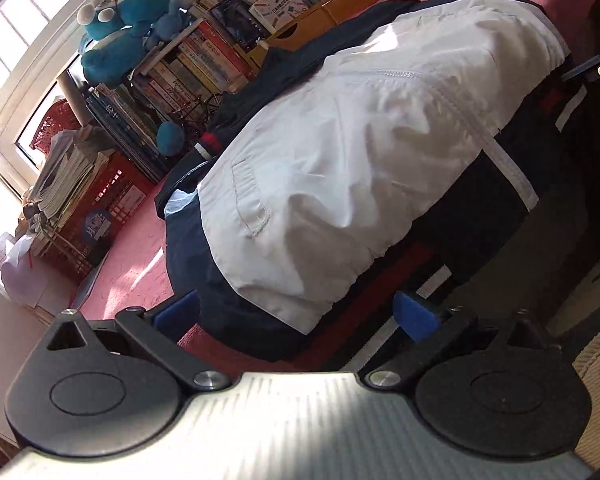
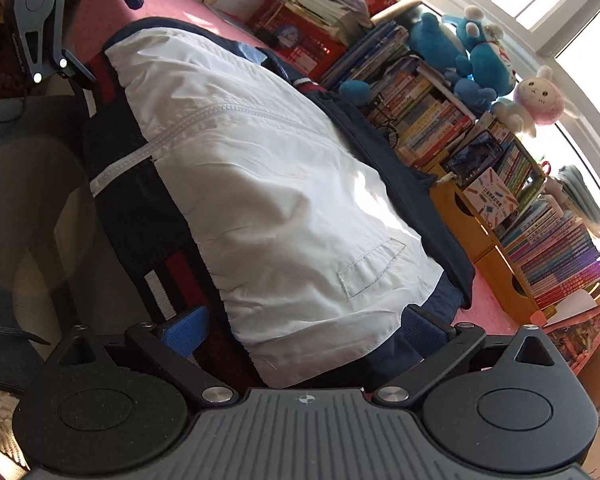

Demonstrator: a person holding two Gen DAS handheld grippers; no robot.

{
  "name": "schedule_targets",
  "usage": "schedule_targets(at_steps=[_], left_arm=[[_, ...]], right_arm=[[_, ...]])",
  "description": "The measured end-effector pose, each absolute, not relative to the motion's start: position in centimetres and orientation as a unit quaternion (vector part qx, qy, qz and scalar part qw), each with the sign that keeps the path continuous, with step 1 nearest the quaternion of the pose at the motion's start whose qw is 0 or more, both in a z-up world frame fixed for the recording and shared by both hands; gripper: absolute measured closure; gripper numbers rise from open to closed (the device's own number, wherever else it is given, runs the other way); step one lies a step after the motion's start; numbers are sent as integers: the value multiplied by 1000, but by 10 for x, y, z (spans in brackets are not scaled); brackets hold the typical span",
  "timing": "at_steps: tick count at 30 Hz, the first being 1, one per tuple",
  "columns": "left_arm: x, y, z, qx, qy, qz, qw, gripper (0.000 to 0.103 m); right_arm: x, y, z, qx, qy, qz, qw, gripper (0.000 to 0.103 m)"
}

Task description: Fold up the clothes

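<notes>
White and navy zip-front jacket spread on pink textured tabletop, white panel up, navy parts showing round the far and near edges, red-white-navy striped hem band hanging over the table's near edge. White zip tape running across the panel. Stitched welt pocket visible on white panel.

Left gripper: blue-padded fingers spread wide, one either side of jacket's rounded end, nothing pinched; contact w/ cloth unclear. Right gripper: same stance at the opposite end, blue pads apart, jaws released, white corner and navy edge lying between them. Each gripper seen at top corner of the other's view, across the jacket.

Bkgd: row of colourful upright books along far side of table, wooden drawer box just beside jacket's navy edge, blue plush toys and pink-white plush rabbit on top of books, red plastic crate w/ stacked papers. Bright window behind.
</notes>
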State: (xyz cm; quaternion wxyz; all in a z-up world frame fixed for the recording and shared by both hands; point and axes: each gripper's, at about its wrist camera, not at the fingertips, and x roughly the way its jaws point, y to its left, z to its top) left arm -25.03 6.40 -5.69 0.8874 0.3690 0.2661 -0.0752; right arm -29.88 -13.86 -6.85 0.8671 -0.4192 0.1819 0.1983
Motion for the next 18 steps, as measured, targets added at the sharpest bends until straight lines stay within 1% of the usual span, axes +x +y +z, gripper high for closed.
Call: schedule_targets(at_steps=[5,9,13,16,18], left_arm=[[-242,64,-69,356,293,-86,883,0],[-247,67,-79,340,314,-94,881,0],[-246,83,-70,253,344,-103,898,0],[-239,109,-61,153,379,-110,906,0],[-232,133,-60,58,408,-125,902,0]], right_arm=[[-300,-133,-82,-434,202,223,849,0],[-308,-134,-89,-464,192,217,837,0],[-312,-144,-79,-432,215,198,853,0],[-311,-161,-70,-369,260,199,870,0],[-309,-175,-68,-301,294,208,883,0]])
